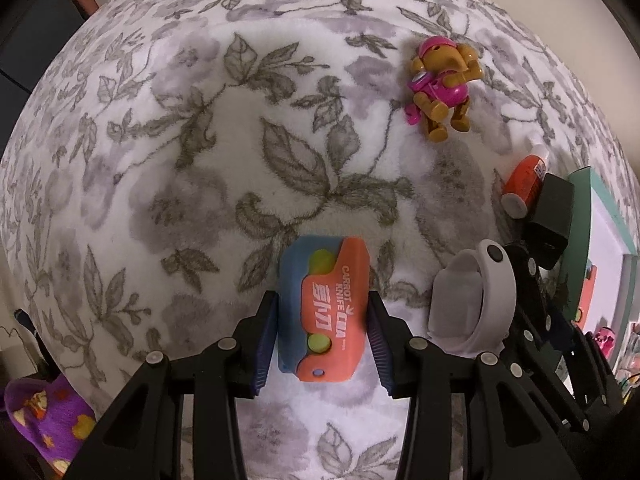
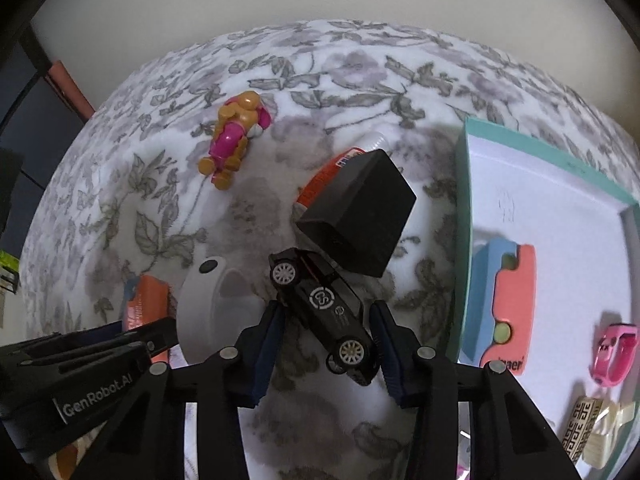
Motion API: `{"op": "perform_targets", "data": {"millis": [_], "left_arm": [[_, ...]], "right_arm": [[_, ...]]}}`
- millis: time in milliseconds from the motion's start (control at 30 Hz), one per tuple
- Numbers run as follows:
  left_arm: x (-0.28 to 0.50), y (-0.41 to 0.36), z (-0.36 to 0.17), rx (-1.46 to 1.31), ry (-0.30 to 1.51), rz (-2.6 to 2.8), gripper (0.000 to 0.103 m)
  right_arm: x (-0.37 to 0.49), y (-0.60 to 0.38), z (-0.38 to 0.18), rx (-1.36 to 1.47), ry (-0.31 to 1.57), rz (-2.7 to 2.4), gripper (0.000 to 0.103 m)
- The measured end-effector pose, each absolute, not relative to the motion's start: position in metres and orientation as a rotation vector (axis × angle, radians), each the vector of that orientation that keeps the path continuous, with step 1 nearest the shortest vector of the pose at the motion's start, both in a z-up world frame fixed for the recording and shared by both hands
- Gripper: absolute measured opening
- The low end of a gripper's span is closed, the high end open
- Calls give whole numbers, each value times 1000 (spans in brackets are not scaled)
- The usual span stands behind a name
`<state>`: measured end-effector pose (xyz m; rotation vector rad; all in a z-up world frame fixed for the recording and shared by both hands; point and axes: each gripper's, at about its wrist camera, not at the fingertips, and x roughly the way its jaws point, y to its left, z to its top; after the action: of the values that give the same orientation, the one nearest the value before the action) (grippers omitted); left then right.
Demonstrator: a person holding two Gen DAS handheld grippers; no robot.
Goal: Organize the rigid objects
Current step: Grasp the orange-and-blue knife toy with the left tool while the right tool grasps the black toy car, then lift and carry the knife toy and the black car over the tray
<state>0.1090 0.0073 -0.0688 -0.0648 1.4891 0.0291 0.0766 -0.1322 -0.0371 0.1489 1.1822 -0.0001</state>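
Clamped between the left gripper's (image 1: 322, 330) pads, an orange-and-blue carrot knife toy (image 1: 323, 312) is held over the floral fleece blanket (image 1: 200, 160). A black toy car (image 2: 324, 314) sits askew between the right gripper's (image 2: 328, 344) pads, seemingly gripped; it could twist loose. A teal-rimmed tray (image 2: 464, 200) lies near the blanket's right edge.

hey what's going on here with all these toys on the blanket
A person is sorting small toys on a floral blanket with a gripper in each hand. The left gripper is closed on an orange and blue carrot knife toy. The right gripper has a black toy car tilted between its pads. Beside them, a teal-rimmed tray already holds another carrot knife toy and a pink toy car. A toy dog figure lies on the blanket.
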Motion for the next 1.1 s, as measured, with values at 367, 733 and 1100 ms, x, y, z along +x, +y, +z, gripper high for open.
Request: {"op": "perform_targets", "data": {"millis": [367,733,1100], "left_arm": [[109,2,-67,-30,1467,41,46],[108,3,-68,-23,1466,43,46],[108,3,-56,-29,1461,28,44]], "right_arm": [[74,-126,-38,80,1167,-2,48],[73,-123,-38,54,1179,-23,42],[71,-132,-35,125,1186,-14,32]]}}
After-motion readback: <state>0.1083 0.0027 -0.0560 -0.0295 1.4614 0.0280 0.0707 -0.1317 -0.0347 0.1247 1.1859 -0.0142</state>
